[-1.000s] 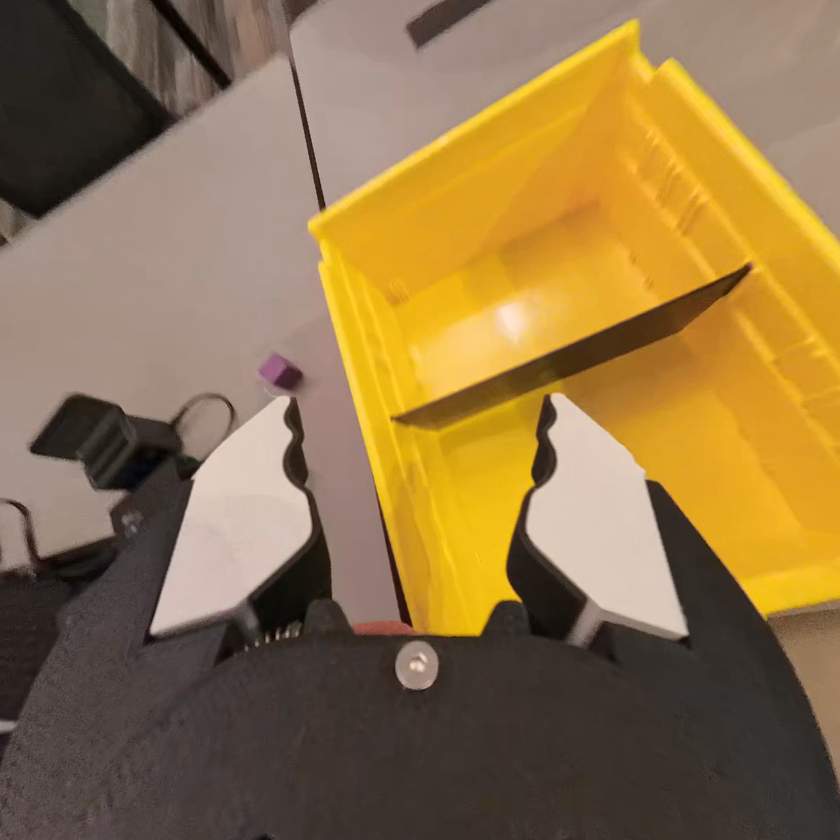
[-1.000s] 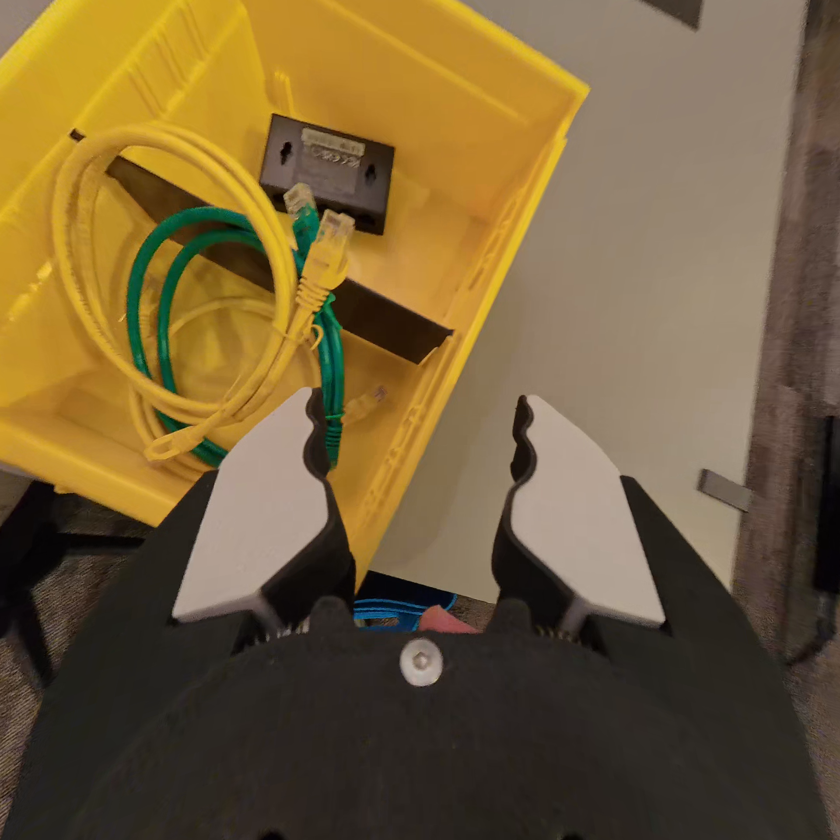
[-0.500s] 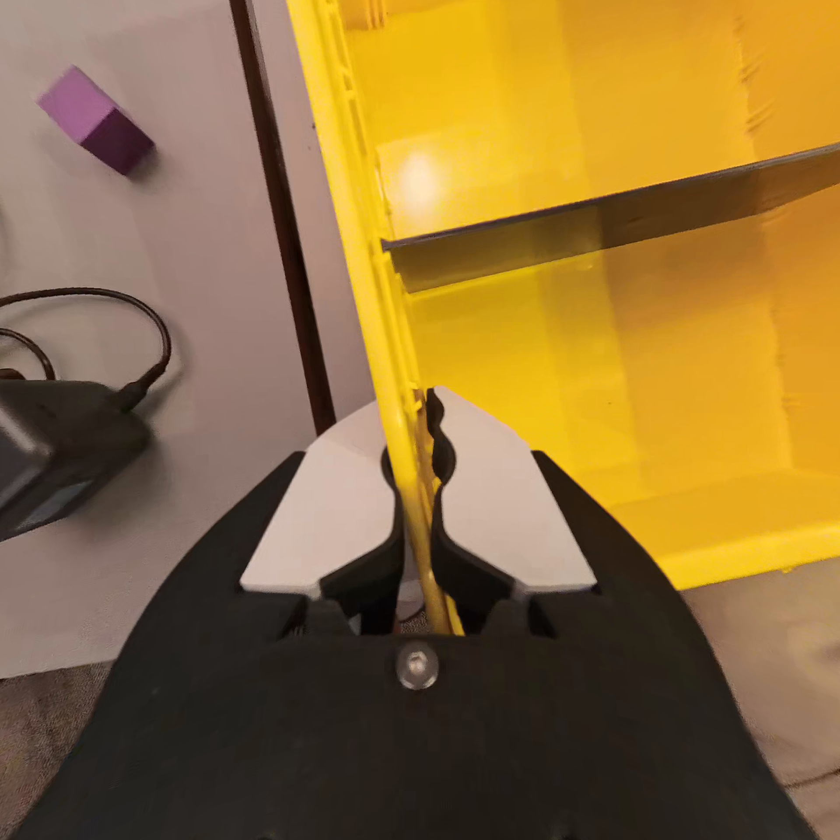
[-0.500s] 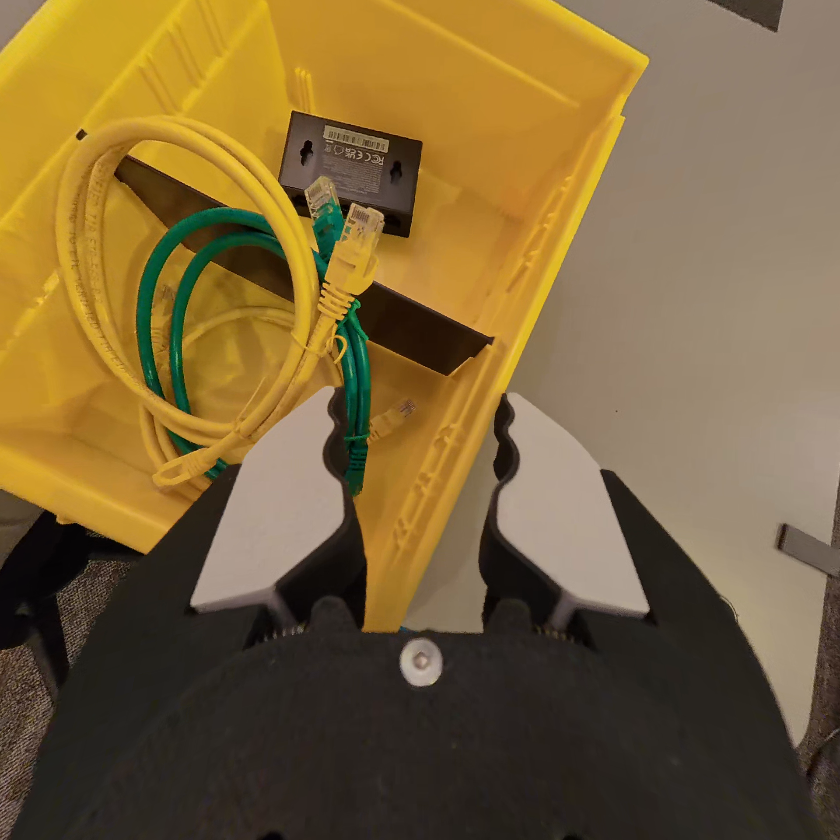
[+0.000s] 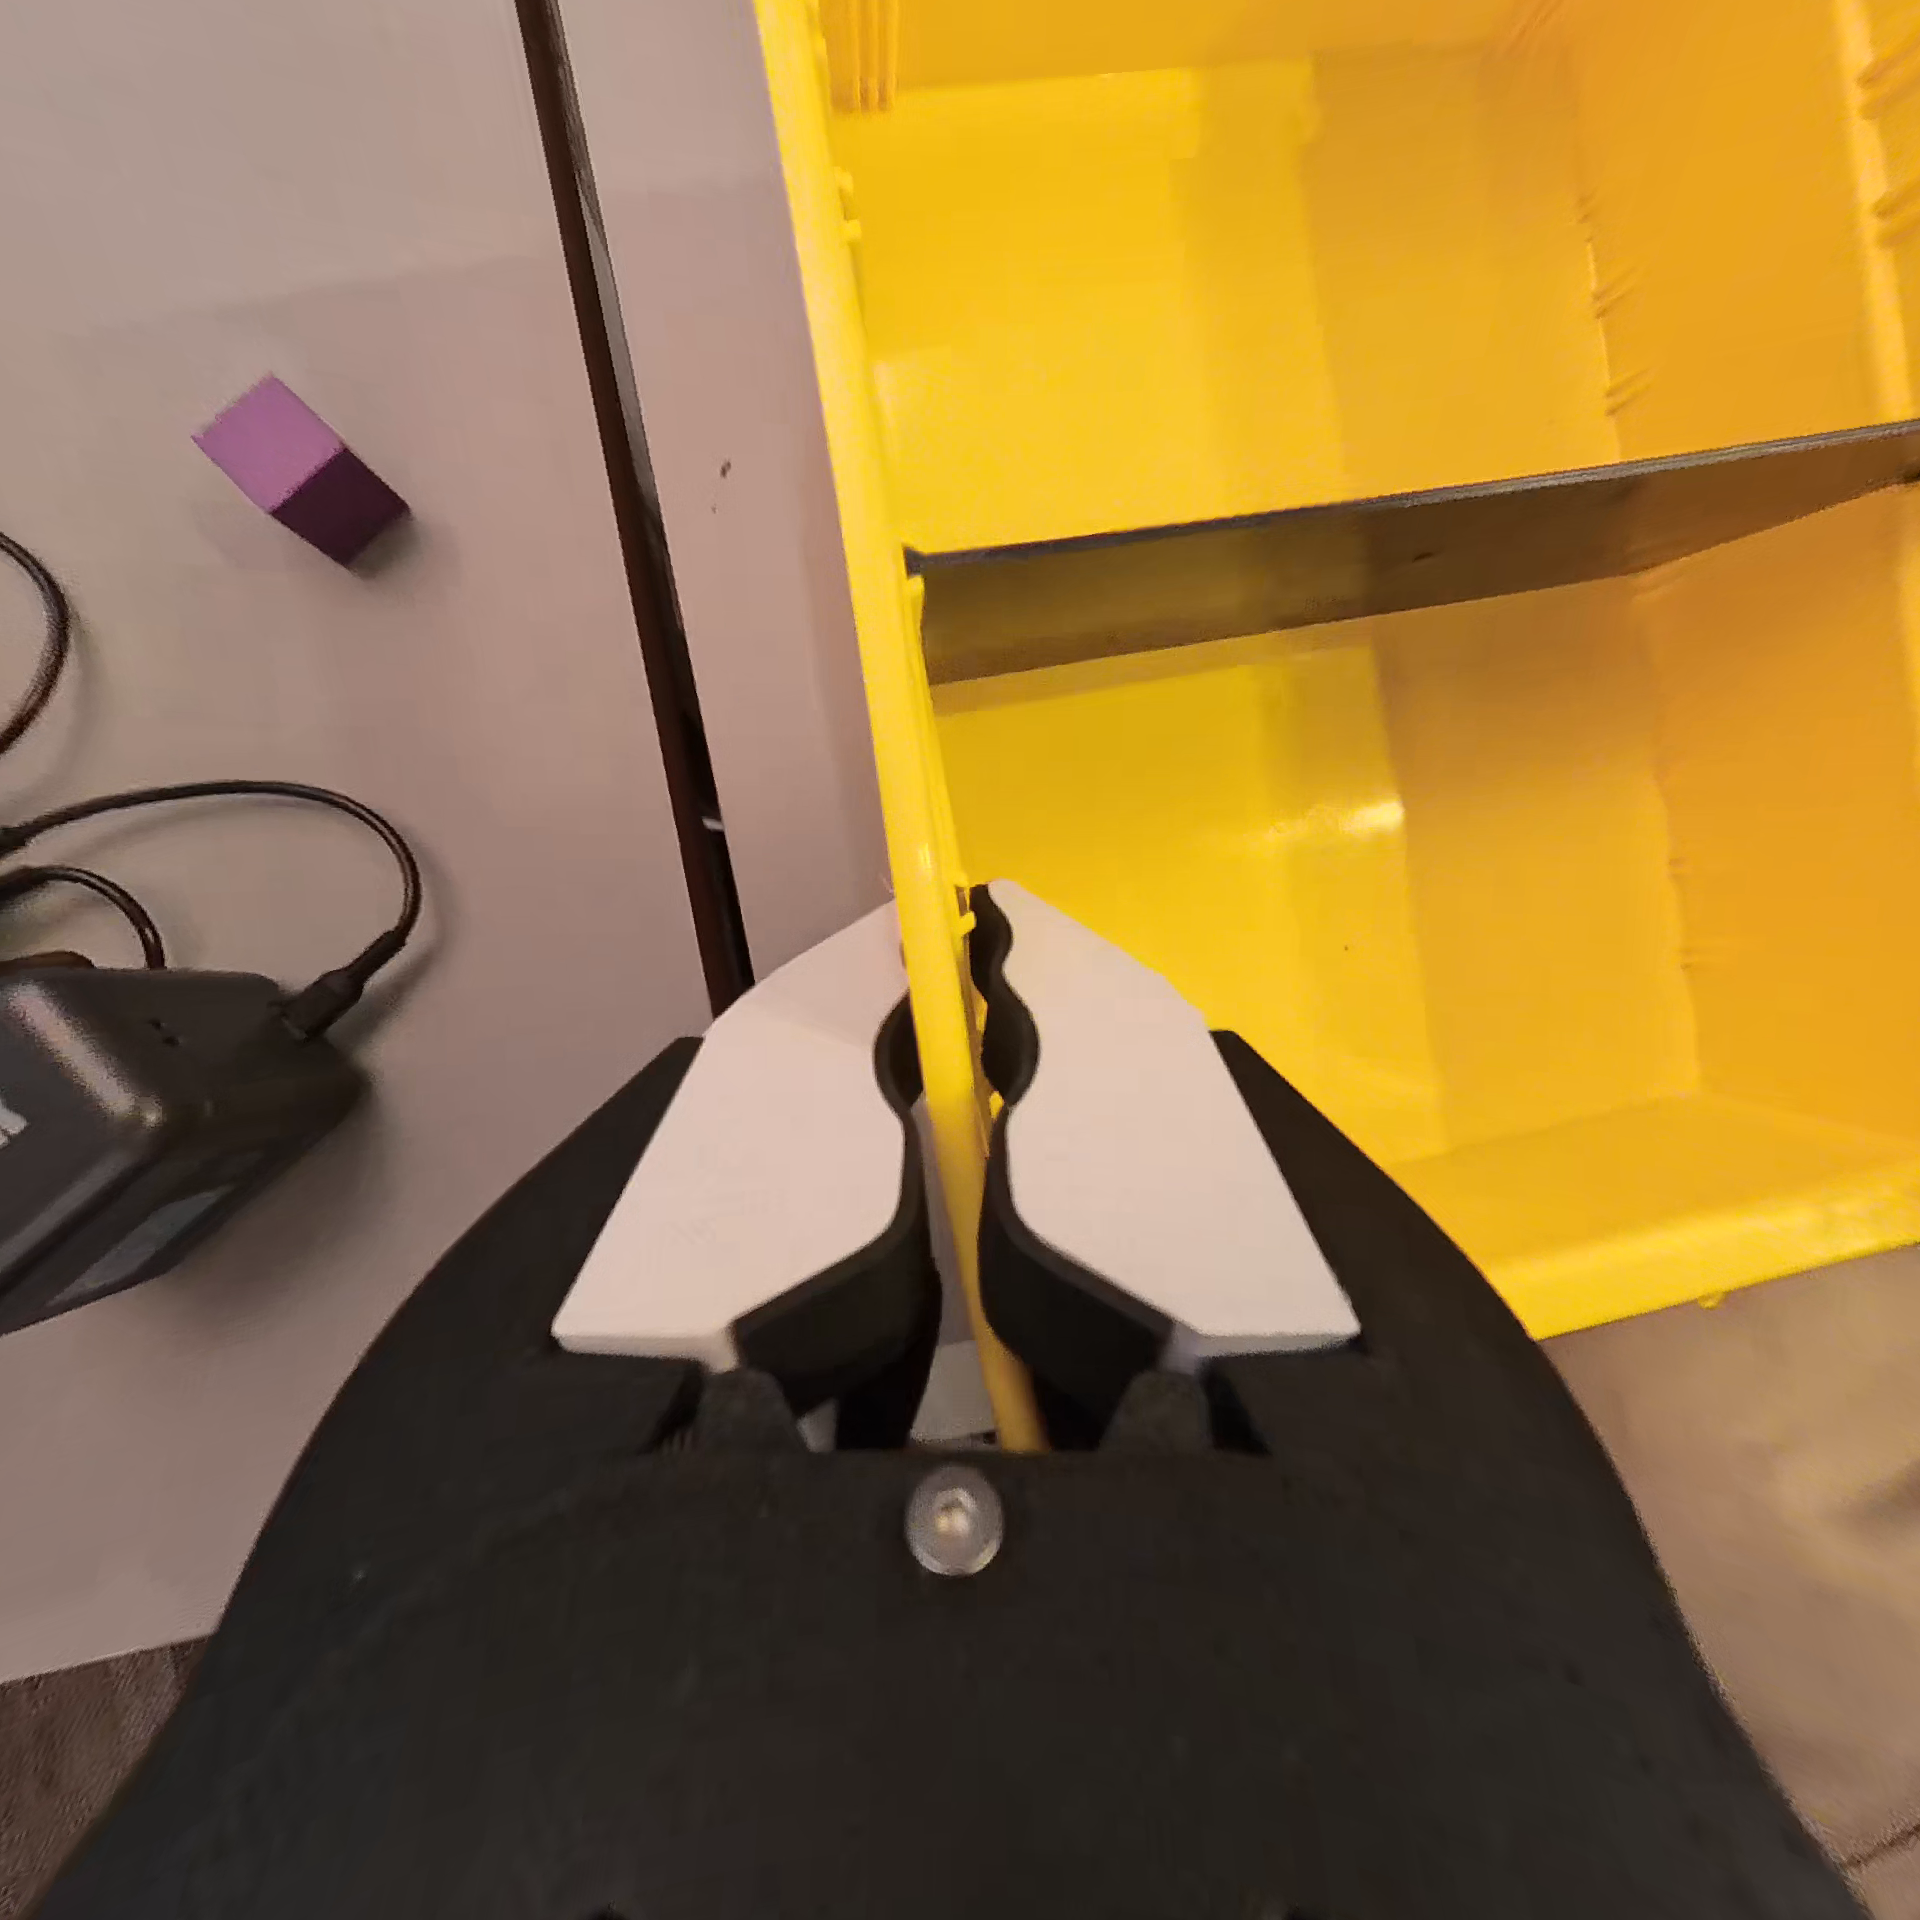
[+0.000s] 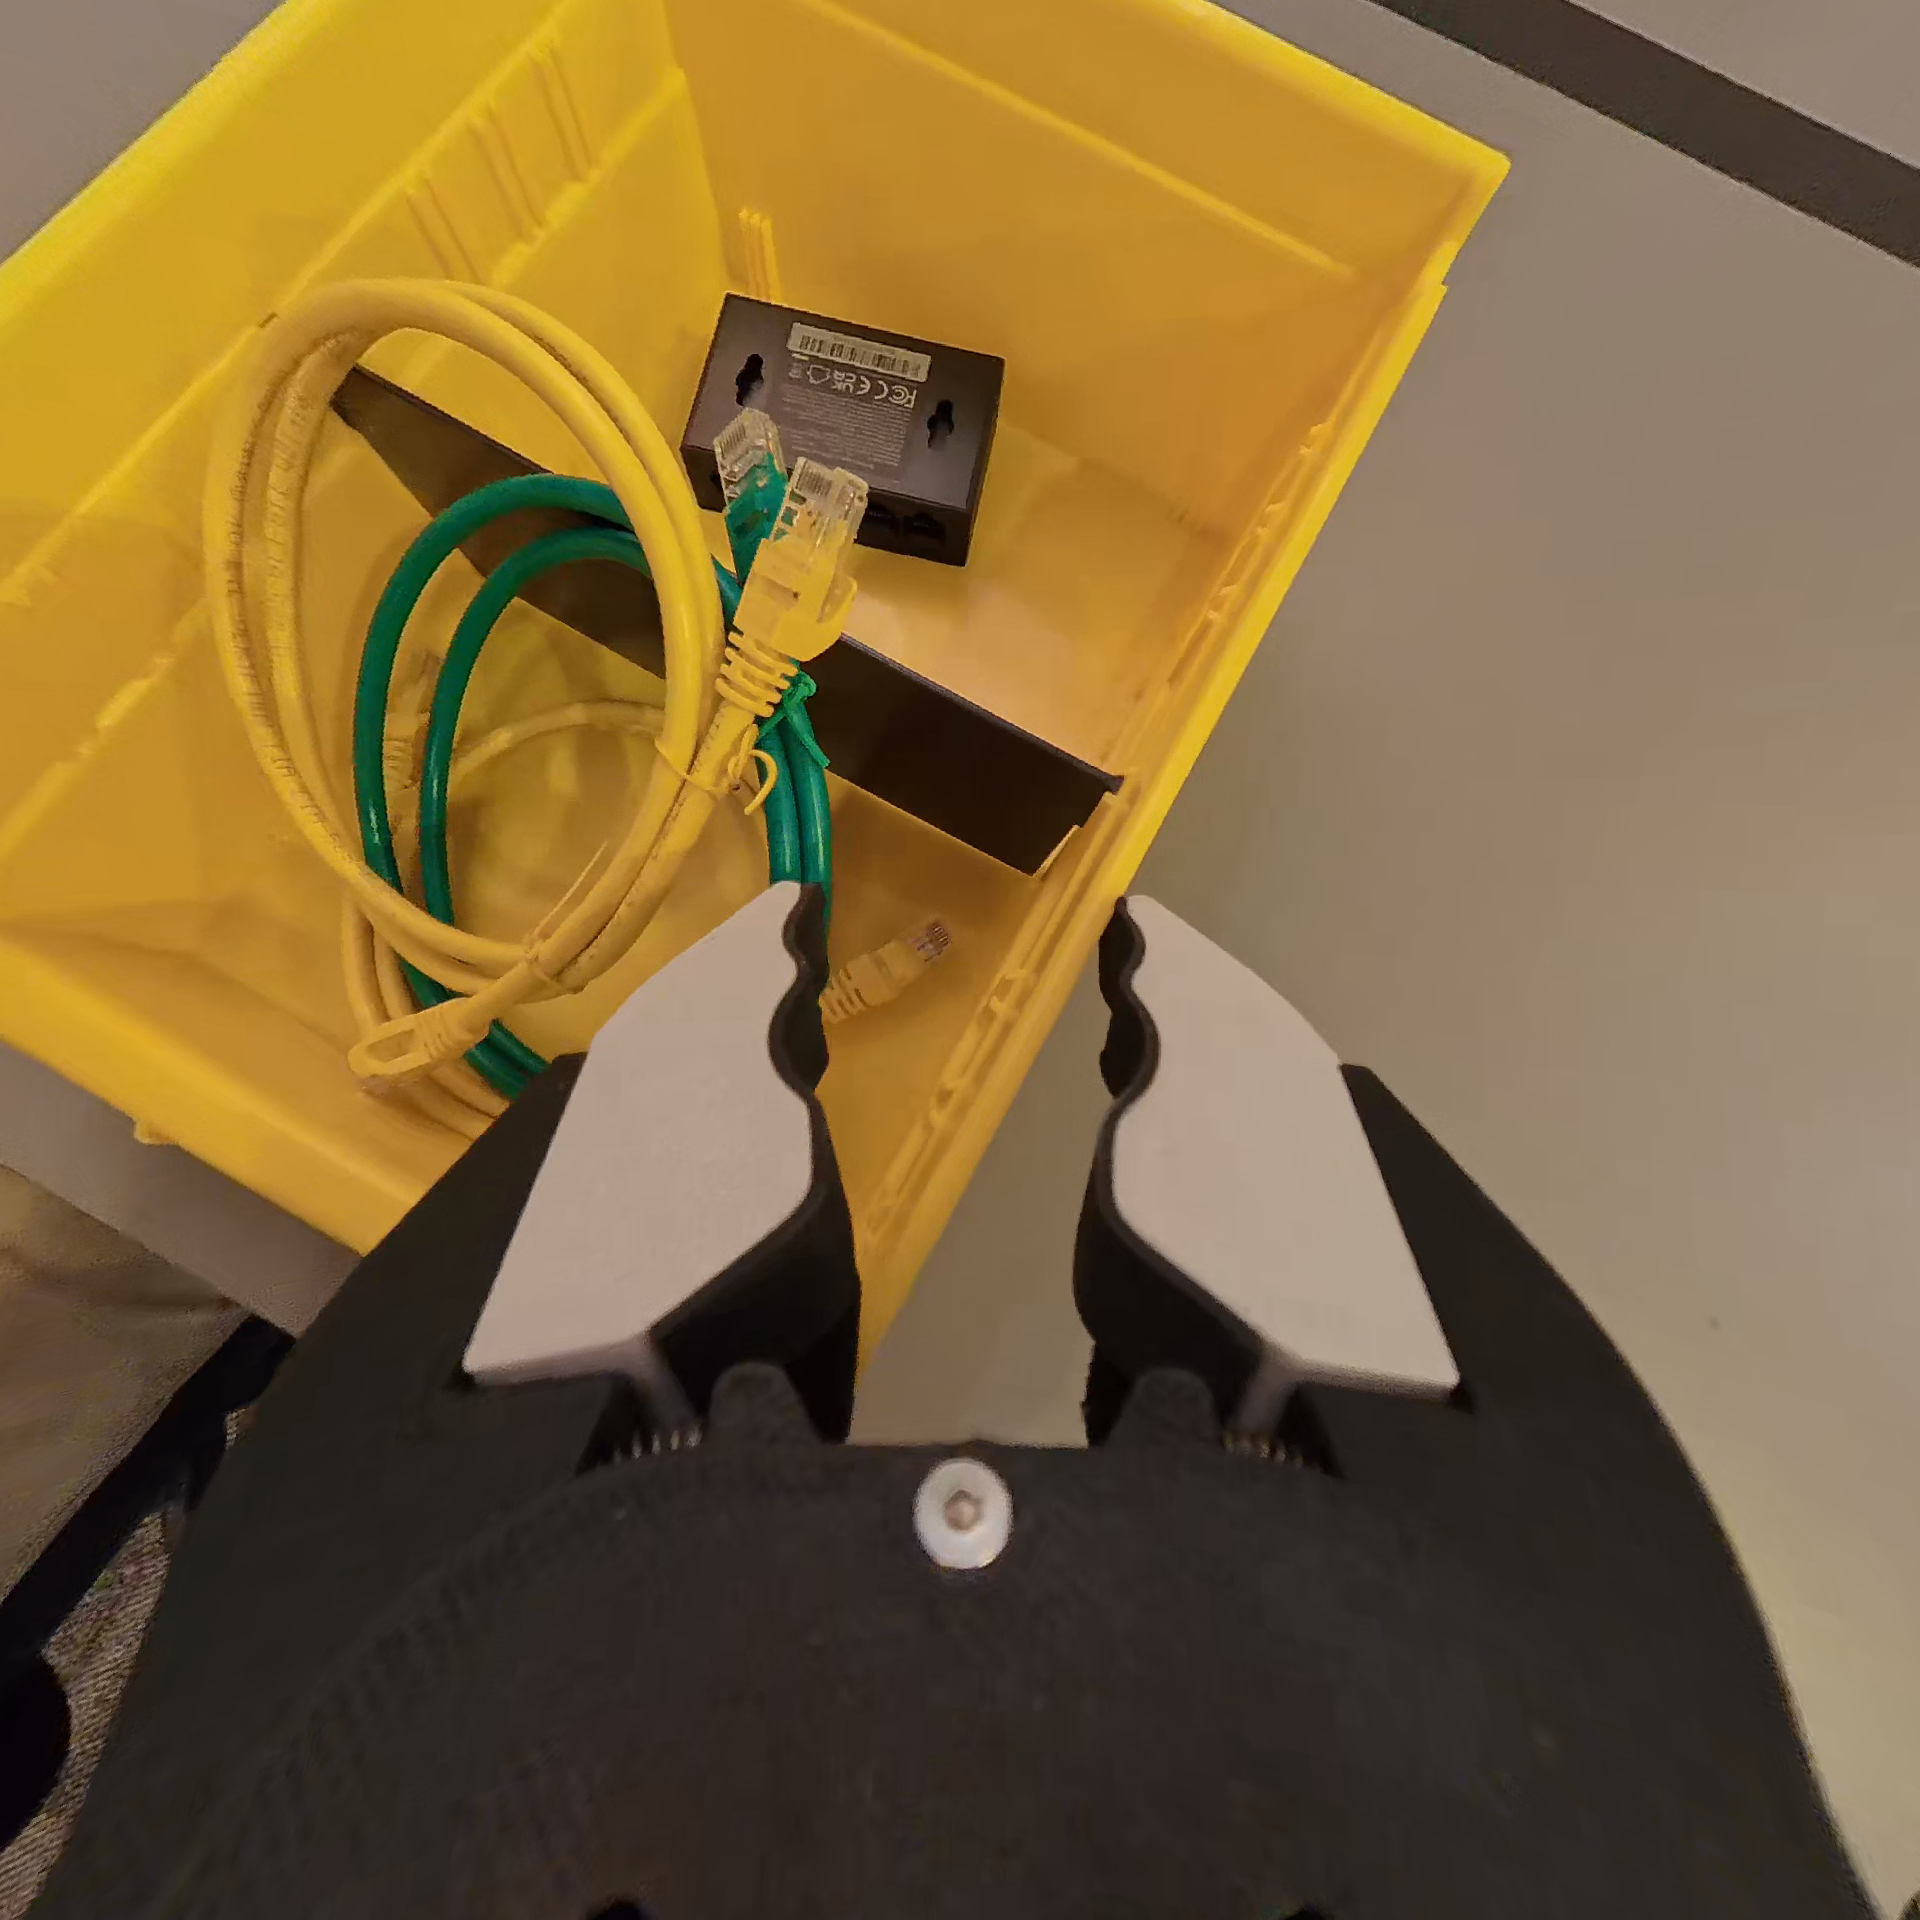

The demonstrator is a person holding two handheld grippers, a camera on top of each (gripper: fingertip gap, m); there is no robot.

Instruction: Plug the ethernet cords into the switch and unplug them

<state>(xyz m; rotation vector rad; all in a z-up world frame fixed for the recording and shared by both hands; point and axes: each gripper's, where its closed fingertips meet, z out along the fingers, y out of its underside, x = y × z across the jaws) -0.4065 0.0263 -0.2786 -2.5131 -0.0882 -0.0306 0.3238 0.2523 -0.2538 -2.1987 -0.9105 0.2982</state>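
Note:
In the right wrist view a yellow bin holds a coiled yellow ethernet cord and a green ethernet cord in its near compartment. Their plugs rest over a black divider. A black switch lies bottom-up in the far compartment. My right gripper is open, with its fingers either side of the bin's right wall. My left gripper is shut on the left wall of a yellow bin. The compartments seen in the left wrist view are empty.
In the left wrist view a purple block and a black adapter with a cable lie on the grey table, left of the bin. A dark seam runs between two tabletops. The table edge and carpet are close below both bins.
My left gripper came down from open over the bin and shut on its left wall. My right gripper moved forward, still open, until its fingers sat either side of the right wall.

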